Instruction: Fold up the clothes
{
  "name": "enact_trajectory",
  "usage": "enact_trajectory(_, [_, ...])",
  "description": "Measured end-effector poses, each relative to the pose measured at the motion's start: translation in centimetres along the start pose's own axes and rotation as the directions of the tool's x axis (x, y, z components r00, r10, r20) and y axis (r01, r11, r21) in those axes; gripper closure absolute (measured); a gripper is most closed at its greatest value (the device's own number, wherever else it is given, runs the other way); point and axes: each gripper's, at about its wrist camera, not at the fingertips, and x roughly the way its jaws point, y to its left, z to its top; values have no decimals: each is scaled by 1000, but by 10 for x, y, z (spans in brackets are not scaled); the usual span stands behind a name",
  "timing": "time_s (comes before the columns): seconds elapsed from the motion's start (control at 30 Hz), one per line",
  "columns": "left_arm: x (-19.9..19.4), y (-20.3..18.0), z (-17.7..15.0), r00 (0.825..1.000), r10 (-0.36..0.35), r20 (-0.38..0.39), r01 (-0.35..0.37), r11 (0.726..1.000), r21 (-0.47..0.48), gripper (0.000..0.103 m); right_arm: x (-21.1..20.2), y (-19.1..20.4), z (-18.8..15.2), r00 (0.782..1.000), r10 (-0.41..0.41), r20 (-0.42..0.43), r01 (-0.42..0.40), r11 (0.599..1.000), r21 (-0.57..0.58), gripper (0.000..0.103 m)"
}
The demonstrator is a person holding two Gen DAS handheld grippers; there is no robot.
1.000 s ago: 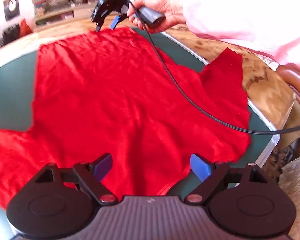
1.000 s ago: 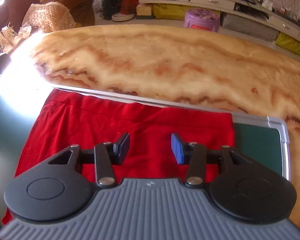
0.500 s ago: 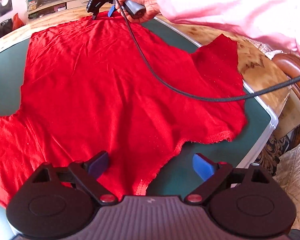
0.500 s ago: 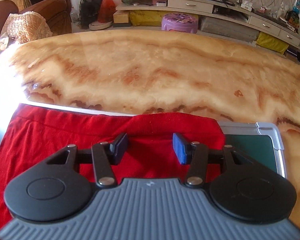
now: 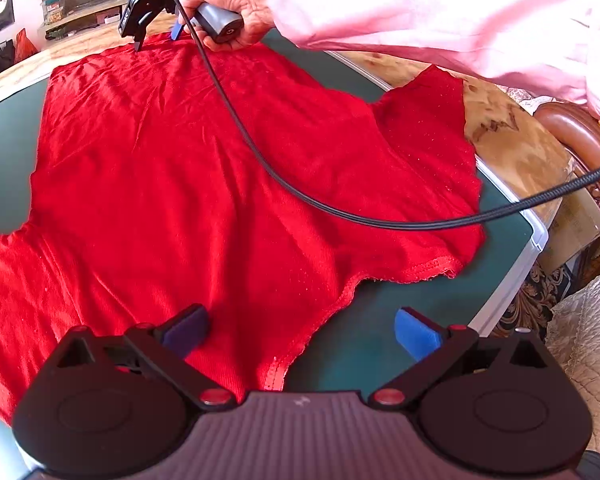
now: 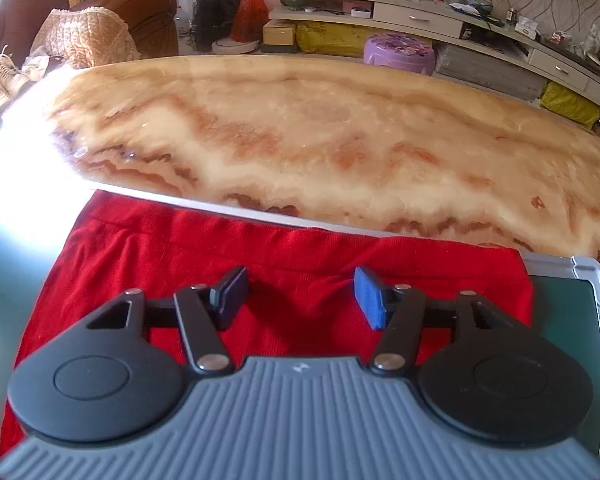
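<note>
At the mat's near edge: left gripper [image 5: 300, 330], jaws spreading wide and still opening, one pad over the red shirt [image 5: 204, 168], the other over bare green mat [image 5: 400, 296]; nothing pinched. At the far edge: right gripper [image 6: 300, 298], jaws parted and opening above the shirt's hem, fabric below them, not clamped; held by a hand [image 5: 236, 4] in a pink sleeve [image 5: 440, 12], tilted downward. Shirt lies flat, sleeves toward the side edges, long axis near-to-far. Mat rests on a marble table [image 6: 320, 136].
</note>
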Motion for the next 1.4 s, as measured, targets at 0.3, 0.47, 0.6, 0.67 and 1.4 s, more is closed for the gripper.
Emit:
enact_trajectory(0.3, [-3,-25,26,990,-135,29,132,987,92,11,-43,-78,-29,978,197,-65,-198,980,2,36])
enact_trajectory(0.47, [6,-28,29,984,-176,-10,176,979,106,11,-85,-93,-73,964,252,-88,-263,952,-155,36])
enact_trajectory(0.6, [12,-18,26,983,-179,-32,181,982,52,12,-134,-94,-127,973,216,-80,-230,939,-255,36])
enact_trajectory(0.67, [12,-17,25,982,-184,-31,185,981,53,12,-155,-93,-156,984,170,-60,-180,937,-300,36])
enact_trajectory(1.4, [-3,-9,35,969,-247,-1,247,969,11,11,-240,-100,-267,961,260,-93,-276,925,-262,31])
